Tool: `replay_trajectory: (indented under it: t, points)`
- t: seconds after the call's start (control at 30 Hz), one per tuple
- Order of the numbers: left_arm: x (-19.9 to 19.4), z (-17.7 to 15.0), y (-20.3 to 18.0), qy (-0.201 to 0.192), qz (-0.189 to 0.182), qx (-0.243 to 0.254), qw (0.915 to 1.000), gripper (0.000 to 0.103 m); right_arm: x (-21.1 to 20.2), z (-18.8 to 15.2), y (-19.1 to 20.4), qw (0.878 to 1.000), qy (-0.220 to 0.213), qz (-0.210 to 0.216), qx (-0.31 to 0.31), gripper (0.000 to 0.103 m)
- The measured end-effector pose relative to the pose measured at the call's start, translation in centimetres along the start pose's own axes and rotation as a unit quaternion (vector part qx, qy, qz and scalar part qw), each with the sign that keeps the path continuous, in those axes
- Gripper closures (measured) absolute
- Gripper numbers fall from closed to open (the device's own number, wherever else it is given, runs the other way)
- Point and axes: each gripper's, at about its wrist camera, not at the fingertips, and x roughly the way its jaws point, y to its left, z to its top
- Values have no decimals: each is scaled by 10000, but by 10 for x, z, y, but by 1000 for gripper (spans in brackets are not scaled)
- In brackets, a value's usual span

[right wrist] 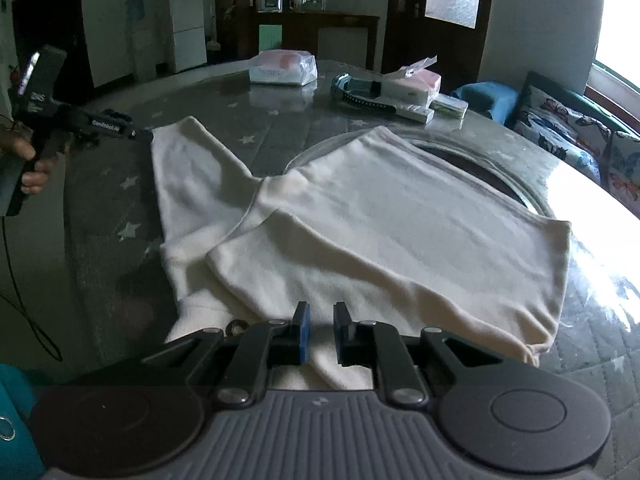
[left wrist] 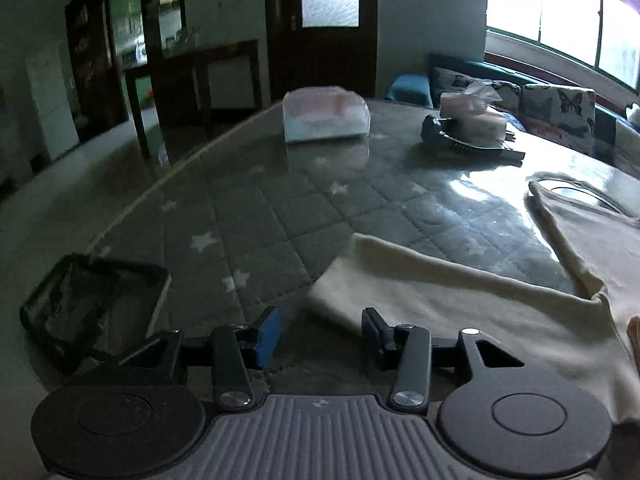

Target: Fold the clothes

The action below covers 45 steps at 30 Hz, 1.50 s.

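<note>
Round glass-topped table (left wrist: 280, 208), star-printed quilted cloth under the glass, dim room with dark cabinets behind and a bright window at right.

Left wrist view: your left gripper (left wrist: 320, 338) has its blue-padded fingers spread wide, nothing between them, over bare glass just left of the cream garment (left wrist: 460, 300). One sleeve end lies just ahead and right of the fingers; the body runs off the right border. Open glass stretches ahead to a wrapped white packet (left wrist: 326, 114) and a tissue pack (left wrist: 472, 110) beside a dark object you cannot identify, both well apart from the cloth. A black tray-like frame (left wrist: 88, 312) sits at the near left table edge. Curved table rim runs along the left; floor beyond it.

Right wrist view: your right gripper (right wrist: 322, 334) has its fingers parted by a narrow gap, with garment (right wrist: 380, 232) fabric lying under and between them; whether the pads touch the cloth, you cannot tell. This view alone shows the whole layout: body spread flat across the middle, one sleeve folded across the near left of it, the other sleeve reaching toward the far left. The garment's right edge lies near the table's right rim, in window glare. Your left gripper (right wrist: 146, 135) appears at far left, held in a hand (right wrist: 32, 164), its tip at that far sleeve's end. Packet (right wrist: 282, 66) and tissue pack (right wrist: 412, 80) sit at the far side; clear glass lies between them and the cloth. A butterfly-print cushion (right wrist: 568, 128) sits beyond the rim at right.
</note>
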Motion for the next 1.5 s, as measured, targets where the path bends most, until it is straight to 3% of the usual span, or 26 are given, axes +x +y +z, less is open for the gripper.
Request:
replay_trajectory:
  t: [0.17, 0.23, 0.3, 0.4, 0.53, 0.67, 0.77, 0.9, 1.1, 1.33, 1.4, 1.5]
  points:
    - [10, 0, 0, 44, -129, -161, 9998, 63, -5, 1, 1, 10000, -55, -30, 26, 87]
    - [11, 1, -2, 13, -178, -184, 9997, 71, -6, 1, 1, 9999, -69, -47, 57, 87]
    - [12, 2, -4, -17, -238, -216, 9995, 90, -7, 0, 1, 9999, -87, -63, 94, 87]
    - [7, 5, -8, -77, -398, -308, 9987, 95, -12, 0, 0, 9997, -156, -88, 170, 87]
    - [-21, 13, -31, -364, -839, -120, 9957, 96, -21, -1, -3, 9989, -285, -144, 330, 87]
    - [-54, 23, -69, -635, -1648, 223, 9840, 96, -29, -3, -11, 9977, -379, -250, 513, 87]
    - [-75, 28, -104, -756, -2312, 549, 9684, 96, -35, -6, -19, 9959, -439, -347, 707, 87]
    - [-81, 17, -149, -628, -2899, 964, 9501, 96, -44, -13, -30, 9927, -509, -440, 998, 87]
    - [-88, -2, -215, -418, -3645, 1615, 9161, 96, -54, -25, -48, 9855, -542, -536, 1513, 87]
    - [-84, -17, -222, -238, -3599, 1960, 9119, 91, -55, -29, -63, 9767, -584, -477, 2010, 87]
    - [-83, -21, -224, -187, -3584, 2057, 9105, 80, -52, -28, -64, 9748, -575, -376, 2123, 87]
    - [-84, -17, -199, -344, -3373, 1967, 9200, 65, -42, -27, -60, 9749, -507, -261, 2150, 87]
